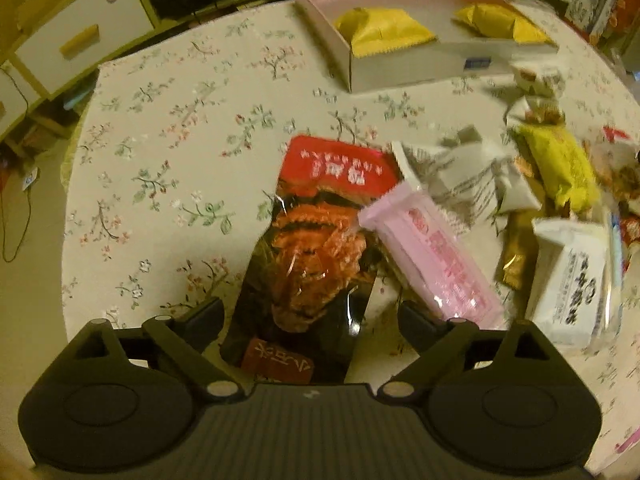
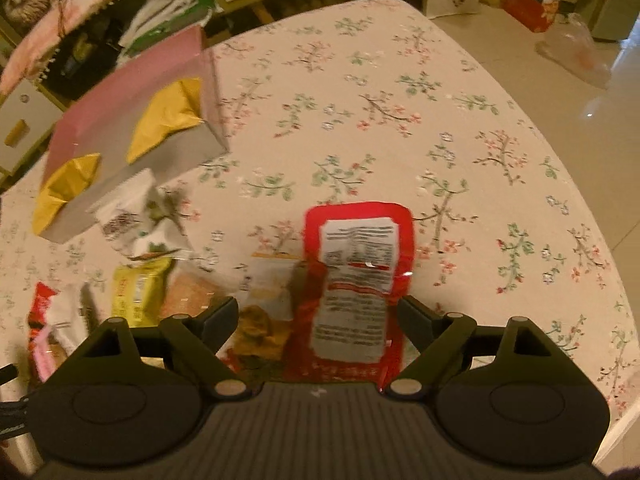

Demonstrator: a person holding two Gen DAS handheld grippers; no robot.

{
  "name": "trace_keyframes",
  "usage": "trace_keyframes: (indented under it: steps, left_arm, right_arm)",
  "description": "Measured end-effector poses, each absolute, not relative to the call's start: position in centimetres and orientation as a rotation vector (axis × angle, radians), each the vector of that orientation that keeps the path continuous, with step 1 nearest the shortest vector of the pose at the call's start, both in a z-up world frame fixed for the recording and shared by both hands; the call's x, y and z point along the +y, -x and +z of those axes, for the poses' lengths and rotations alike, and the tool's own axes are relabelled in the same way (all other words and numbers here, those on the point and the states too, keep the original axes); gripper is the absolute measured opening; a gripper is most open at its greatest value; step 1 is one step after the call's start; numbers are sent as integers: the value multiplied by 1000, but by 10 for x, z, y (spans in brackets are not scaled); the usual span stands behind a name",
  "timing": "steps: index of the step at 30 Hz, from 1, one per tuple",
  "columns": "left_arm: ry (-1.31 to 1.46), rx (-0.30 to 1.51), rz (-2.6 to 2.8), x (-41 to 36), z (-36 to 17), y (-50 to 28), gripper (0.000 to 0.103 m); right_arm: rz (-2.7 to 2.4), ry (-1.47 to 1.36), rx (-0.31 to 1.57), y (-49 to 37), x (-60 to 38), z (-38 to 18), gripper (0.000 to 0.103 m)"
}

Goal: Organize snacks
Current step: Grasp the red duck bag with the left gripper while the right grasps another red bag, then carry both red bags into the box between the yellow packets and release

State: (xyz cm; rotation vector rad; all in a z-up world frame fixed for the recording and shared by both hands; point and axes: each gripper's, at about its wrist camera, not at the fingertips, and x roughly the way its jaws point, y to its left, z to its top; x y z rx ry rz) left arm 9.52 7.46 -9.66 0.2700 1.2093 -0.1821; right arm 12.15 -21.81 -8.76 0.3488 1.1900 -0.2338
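Now I look first at the snacks. Under my left gripper (image 1: 310, 320) lies a dark packet with a red top (image 1: 308, 248), and a pink packet (image 1: 432, 264) leans over its right edge, so the two touch. Under my right gripper (image 2: 316, 318) lies a red packet (image 2: 356, 288) with its white label up, and an orange and white packet (image 2: 268, 300) sits against its left side. The other snacks are in a loose heap near both, among them a yellow packet (image 1: 560, 168) and a white packet (image 1: 568, 280). The pink box (image 1: 400, 60) stands farther back on the surface (image 1: 180, 140) and already contains two yellow bags (image 1: 380, 32).

Both pairs of jaws stand wide and hold nothing; each packet lies between the fingers but I cannot tell if they touch it.

I think several things can go wrong. If my left jaws close here, the right finger can catch the pink packet too, and I lift two or drag one. The foil is glossy and flat, so the jaws can slide off or only pinch a corner. On the right, the neighbour packet can be pushed aside. Both views are blurred, so my aim is uncertain. The box wall is low, and a swinging packet can hit it.
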Motion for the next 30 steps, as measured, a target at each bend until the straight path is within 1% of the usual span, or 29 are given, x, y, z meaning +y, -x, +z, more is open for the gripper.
trace_keyframes:
  steps: [4, 7, 10, 11, 13, 14, 16, 17, 18, 19, 25, 30]
  left_arm:
    - [-319, 1206, -183, 70, -103, -95, 97]
    - [-316, 1200, -174, 73, -104, -98, 98]
    - [-299, 1197, -171, 76, -105, -102, 99]
    - [-297, 1194, -173, 76, -105, -104, 99]
    - [-293, 1186, -175, 77, -106, -107, 100]
    - [-286, 1185, -178, 77, -106, -109, 100]
    - [-258, 1183, -182, 79, -107, -112, 99]
    - [-237, 1182, -186, 81, -107, -113, 93]
    - [-212, 1180, -197, 82, -105, -114, 82]
    - [-197, 1181, -197, 81, -103, -113, 79]
    - [-239, 1179, -219, 73, -101, -107, 71]
    - [-223, 1190, -224, 77, -97, -105, 69]
  right_arm:
    - [-290, -285, 1210, -122, -218, -97, 84]
    - [-319, -226, 1219, -123, -216, -102, 77]
    - [-324, -245, 1230, -125, -220, -107, 74]
    - [-318, -259, 1231, -126, -221, -109, 70]
    - [-293, -272, 1243, -131, -218, -115, 75]
    - [-287, -240, 1242, -132, -213, -116, 76]
    - [-266, -177, 1216, -132, -202, -116, 64]
    - [-245, -174, 1210, -132, -199, -113, 63]
    - [-229, -178, 1216, -133, -198, -112, 63]
    - [-212, -193, 1217, -133, -197, -111, 63]
    - [-189, -170, 1204, -129, -191, -102, 62]
    - [-199, -188, 1174, -131, -198, -93, 62]
